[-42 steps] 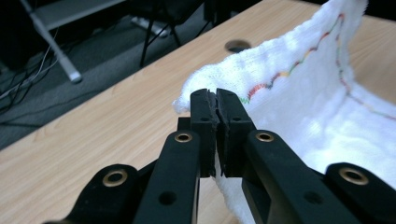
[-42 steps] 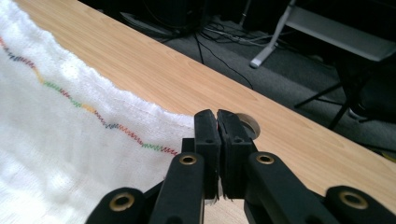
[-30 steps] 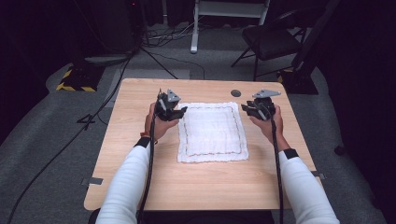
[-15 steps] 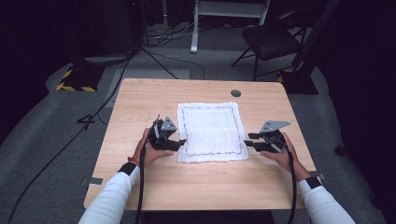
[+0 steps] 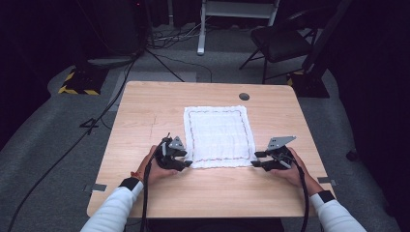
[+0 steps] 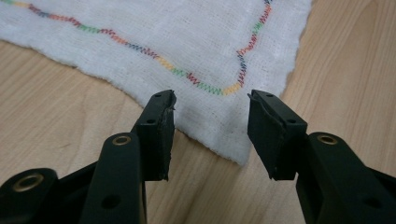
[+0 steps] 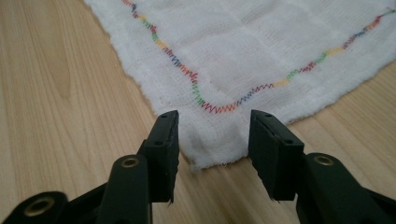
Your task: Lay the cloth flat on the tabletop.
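Cloth (image 5: 218,136): laid flat on table (image 5: 145,111), near corners presented for pickup.
Left gripper (image 6: 211,122): jaws parted, just closing, corner straddled, nothing pinched.
Right gripper (image 7: 214,140): jaws parted, just opening, corner framed, unpinched.

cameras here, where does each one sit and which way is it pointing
High view: sits above the person's side of the table, looking forward and down; shows both forearms, the left gripper, the right gripper and the white cloth.
Left gripper view: rides the left gripper, looking along its open jaws at a near corner of the white cloth.
Right gripper view: rides the right gripper, looking along its open jaws at the other near corner of the white cloth.
Shared: all three show the cloth's coloured stitching on the table.
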Demonstrator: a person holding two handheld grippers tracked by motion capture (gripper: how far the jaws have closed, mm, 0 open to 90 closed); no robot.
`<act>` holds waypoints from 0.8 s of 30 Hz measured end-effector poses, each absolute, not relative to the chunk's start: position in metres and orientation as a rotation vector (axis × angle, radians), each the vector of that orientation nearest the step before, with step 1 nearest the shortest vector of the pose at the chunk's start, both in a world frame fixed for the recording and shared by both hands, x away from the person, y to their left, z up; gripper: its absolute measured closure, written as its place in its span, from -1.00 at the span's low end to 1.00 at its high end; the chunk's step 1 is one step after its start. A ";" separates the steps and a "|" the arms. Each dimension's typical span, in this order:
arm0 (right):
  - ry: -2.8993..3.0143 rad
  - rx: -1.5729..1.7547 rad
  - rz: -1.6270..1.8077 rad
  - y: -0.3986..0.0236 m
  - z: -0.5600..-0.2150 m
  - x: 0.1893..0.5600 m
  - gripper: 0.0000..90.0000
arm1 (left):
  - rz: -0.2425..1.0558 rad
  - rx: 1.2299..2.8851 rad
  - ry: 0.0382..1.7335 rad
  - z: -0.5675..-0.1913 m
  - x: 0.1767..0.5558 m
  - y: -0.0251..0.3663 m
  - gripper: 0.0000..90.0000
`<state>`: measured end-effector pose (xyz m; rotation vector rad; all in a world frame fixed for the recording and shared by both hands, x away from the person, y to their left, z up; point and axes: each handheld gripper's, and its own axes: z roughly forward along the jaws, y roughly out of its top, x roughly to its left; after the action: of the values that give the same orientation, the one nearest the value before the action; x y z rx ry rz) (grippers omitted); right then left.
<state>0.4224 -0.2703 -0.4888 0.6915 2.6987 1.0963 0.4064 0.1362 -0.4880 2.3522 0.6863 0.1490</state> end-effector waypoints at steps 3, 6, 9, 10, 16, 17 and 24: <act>2.695 0.679 1.084 -0.269 -0.491 0.422 0.20 | 0.150 2.357 0.687 -0.489 0.406 0.135 0.13; 2.669 0.680 1.062 -0.270 -0.491 0.421 0.48 | 0.161 2.366 0.679 -0.489 0.405 0.134 0.18; 2.664 0.665 1.050 -0.270 -0.491 0.419 0.79 | 0.154 2.373 0.665 -0.488 0.403 0.132 0.32; 2.659 0.642 1.031 -0.269 -0.490 0.417 0.86 | 0.146 2.375 0.658 -0.488 0.403 0.132 0.40; 2.657 0.646 0.995 -0.269 -0.489 0.414 0.94 | 0.107 2.383 0.615 -0.488 0.401 0.130 0.82; 2.656 0.645 0.995 -0.270 -0.489 0.413 0.94 | 0.101 2.378 0.615 -0.488 0.401 0.130 0.85; 2.652 0.656 1.014 -0.282 -0.489 0.401 0.95 | 0.075 2.367 0.605 -0.489 0.399 0.128 0.90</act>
<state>0.4007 -0.2825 -0.4895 0.6564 2.6517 1.0144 0.3987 0.1282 -0.4891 2.3665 0.6052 0.0748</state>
